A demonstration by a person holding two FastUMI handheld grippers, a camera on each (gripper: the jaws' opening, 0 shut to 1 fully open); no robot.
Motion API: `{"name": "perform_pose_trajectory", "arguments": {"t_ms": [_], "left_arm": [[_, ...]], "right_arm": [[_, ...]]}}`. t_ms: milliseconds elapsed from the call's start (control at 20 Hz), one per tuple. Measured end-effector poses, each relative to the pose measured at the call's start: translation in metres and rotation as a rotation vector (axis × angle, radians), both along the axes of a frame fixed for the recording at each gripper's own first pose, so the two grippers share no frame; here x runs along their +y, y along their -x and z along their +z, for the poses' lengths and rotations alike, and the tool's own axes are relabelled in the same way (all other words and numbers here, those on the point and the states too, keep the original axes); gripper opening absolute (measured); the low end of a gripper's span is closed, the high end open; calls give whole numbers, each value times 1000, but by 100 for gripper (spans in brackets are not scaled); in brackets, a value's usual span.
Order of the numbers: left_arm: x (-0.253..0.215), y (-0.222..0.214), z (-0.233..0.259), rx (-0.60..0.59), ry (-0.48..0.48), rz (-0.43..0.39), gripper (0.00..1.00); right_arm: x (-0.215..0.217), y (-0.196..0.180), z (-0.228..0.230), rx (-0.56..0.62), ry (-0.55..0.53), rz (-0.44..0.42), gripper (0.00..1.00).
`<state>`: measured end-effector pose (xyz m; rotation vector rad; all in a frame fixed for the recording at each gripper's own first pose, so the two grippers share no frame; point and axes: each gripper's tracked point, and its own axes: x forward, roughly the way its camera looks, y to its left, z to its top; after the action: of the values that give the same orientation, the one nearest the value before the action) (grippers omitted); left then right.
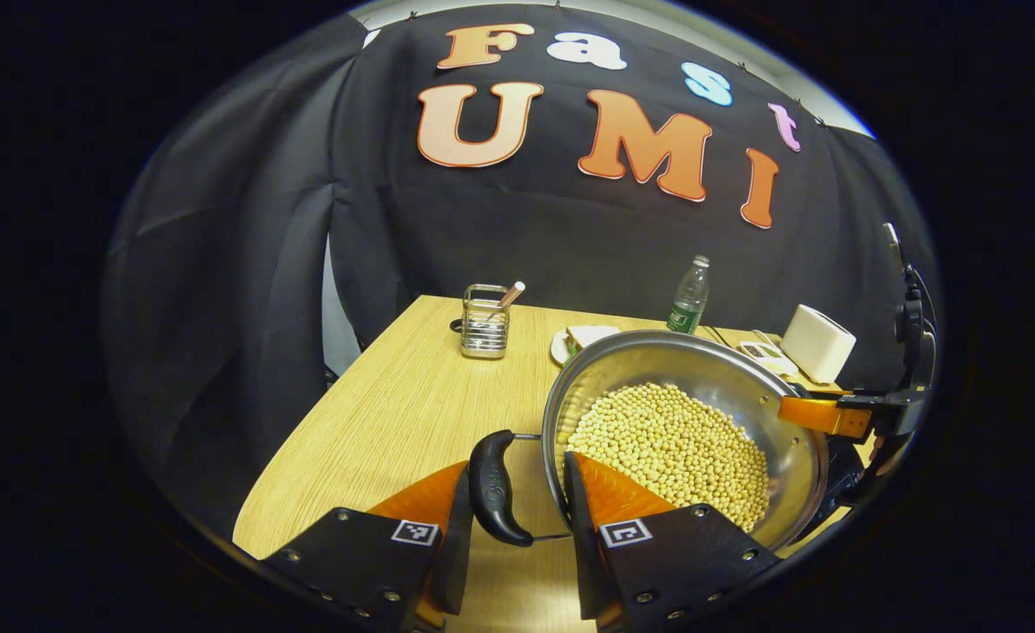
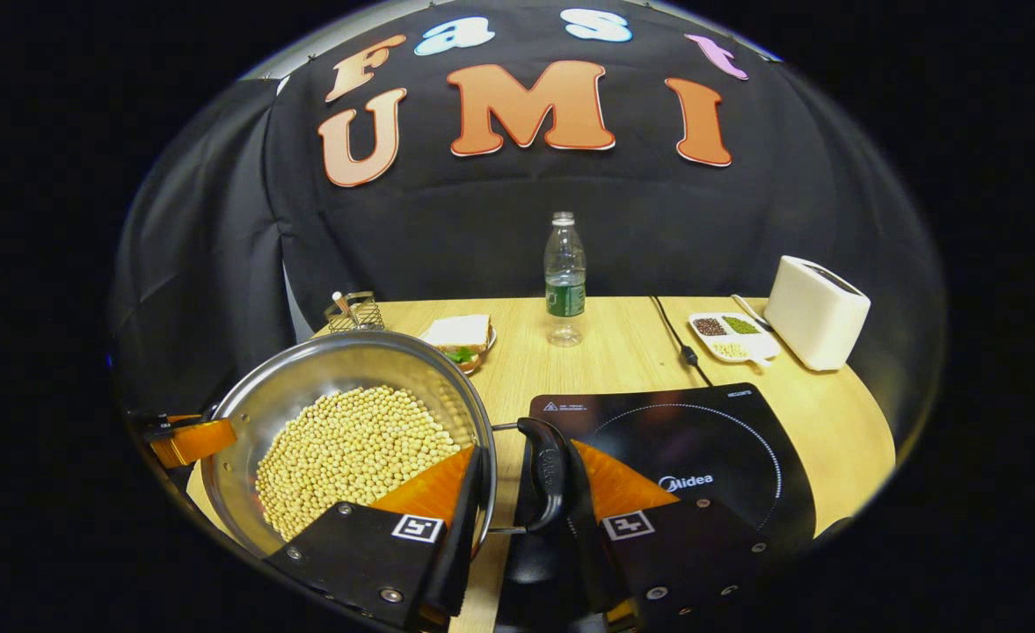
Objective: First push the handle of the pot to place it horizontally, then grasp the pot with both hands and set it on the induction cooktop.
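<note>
A steel pot (image 1: 658,360) full of soybeans (image 1: 666,448) hangs between my two grippers. My left gripper (image 1: 514,492) clamps its black left handle (image 1: 492,488), with one finger outside the handle and the other inside the rim. My right gripper (image 2: 526,479) holds the black right handle (image 2: 548,470) of the pot (image 2: 332,365) the same way. Both handles lie level. The black induction cooktop (image 2: 702,440) lies just right of the pot. An orange finger (image 1: 820,415) of the right gripper shows at the pot's far side, and an orange finger (image 2: 187,440) of the left gripper shows likewise.
On the wooden table (image 2: 623,352) stand a water bottle (image 2: 564,277), a white toaster (image 2: 816,312), a divided dish of grains (image 2: 732,337) and a plate with a sandwich (image 2: 460,338). The cooktop's cable (image 2: 675,338) runs back. A wire utensil holder (image 1: 485,321) stands far left.
</note>
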<state>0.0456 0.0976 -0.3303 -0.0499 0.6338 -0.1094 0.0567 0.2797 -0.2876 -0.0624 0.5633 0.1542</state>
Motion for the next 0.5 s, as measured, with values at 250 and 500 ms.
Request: {"name": "perform_pose_trajectory", "arguments": {"t_ms": [250, 500], "left_arm": [[-24, 2, 15, -9, 10, -16, 52], [-53, 4, 19, -8, 4, -49, 51]], "right_arm": [[-24, 5, 9, -4, -4, -16, 51], [-52, 8, 15, -3, -15, -42, 52]]}}
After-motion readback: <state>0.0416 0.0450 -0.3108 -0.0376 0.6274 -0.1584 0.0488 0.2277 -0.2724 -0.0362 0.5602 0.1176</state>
